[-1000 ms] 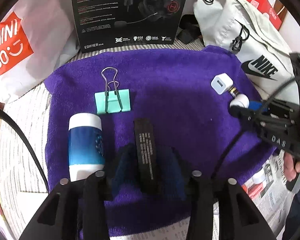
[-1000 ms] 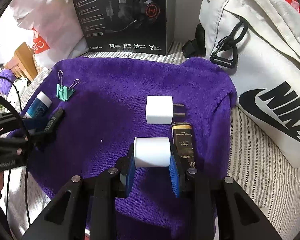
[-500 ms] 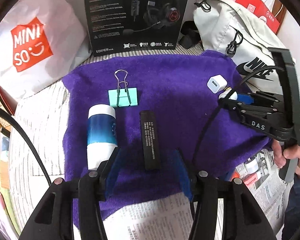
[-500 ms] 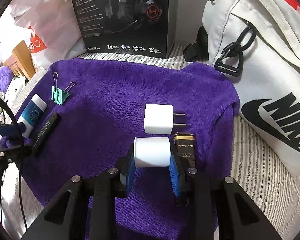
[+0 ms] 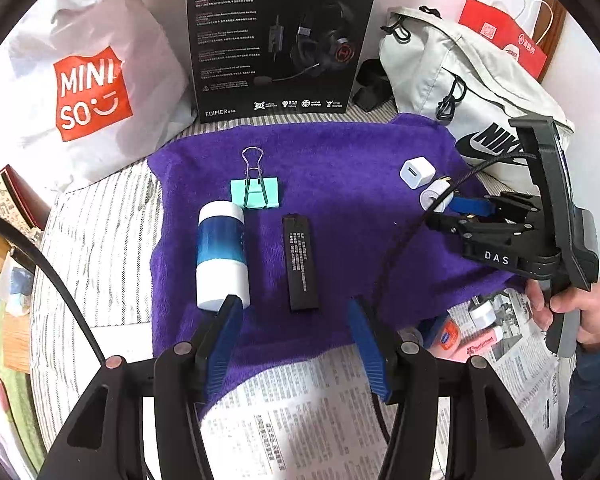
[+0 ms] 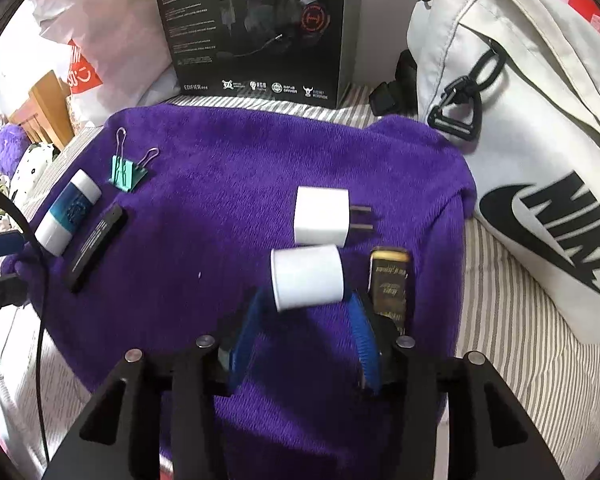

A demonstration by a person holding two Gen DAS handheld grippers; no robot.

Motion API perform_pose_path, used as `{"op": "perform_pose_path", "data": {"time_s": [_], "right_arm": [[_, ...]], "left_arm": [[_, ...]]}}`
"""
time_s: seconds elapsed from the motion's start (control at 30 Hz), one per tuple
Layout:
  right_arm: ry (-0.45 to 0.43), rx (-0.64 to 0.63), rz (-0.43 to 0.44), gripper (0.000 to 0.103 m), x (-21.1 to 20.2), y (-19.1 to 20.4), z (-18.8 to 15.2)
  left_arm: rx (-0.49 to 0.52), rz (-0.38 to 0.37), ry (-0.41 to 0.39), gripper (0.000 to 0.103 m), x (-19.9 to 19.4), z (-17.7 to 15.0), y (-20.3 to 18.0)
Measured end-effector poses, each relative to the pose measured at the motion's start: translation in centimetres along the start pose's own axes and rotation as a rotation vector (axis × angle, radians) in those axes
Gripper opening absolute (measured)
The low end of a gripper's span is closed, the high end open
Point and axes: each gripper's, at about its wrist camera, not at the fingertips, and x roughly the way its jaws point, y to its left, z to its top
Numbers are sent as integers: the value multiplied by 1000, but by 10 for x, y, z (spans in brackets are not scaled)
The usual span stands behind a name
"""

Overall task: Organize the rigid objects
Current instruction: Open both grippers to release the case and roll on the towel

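Six rigid things on the purple towel (image 5: pixel 340 152): two groups of three, one at each end.
Left group: teal binder clip (image 5: pixel 255 193), blue-and-white tube (image 5: pixel 221 254) and black stick with white print (image 5: pixel 300 263), lying side by side (I judge this a sorted set, the two long pieces roughly parallel).
Right group: white plug adapter (image 6: pixel 321 216) with its prongs toward the Nike bag (image 6: pixel 540 160), small white cylinder (image 6: pixel 307 277) just in front of it, and a black-and-gold case (image 6: pixel 390 284) just beside the cylinder.
Count: one clip, one tube, one stick, one adapter, one cylinder, one case.
My left gripper (image 5: pixel 294 344): jaws opening, spread wide with nothing between the pads; the stick lies free on the towel ahead of it, the left pad close to the tube's near end.
My right gripper (image 6: pixel 306 336): jaws opening; the cylinder sits at the fingertips, slightly askew, and I read the pads as clear of it (set down next to its neighbours, I think).
Why so placed: both pieces look laid into their rows.
Surroundings: headset box (image 5: pixel 280 36) and Miniso bag (image 5: pixel 80 92) stand behind the towel; newspaper (image 5: pixel 300 420) lies under its near edge.
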Motion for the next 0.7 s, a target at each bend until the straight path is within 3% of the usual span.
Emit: {"op": "perform_pose_path", "data": {"time_s": [0.37,0.7], "right_arm": [[-21,28,-55,47,-43,0,-32],[-74,124,-81,48,-111,-16,-74]], "left_arm": [[-1,-51,-25,53,-15,-29,-7],[101,-101,-5,53,9,-47,-46]]}}
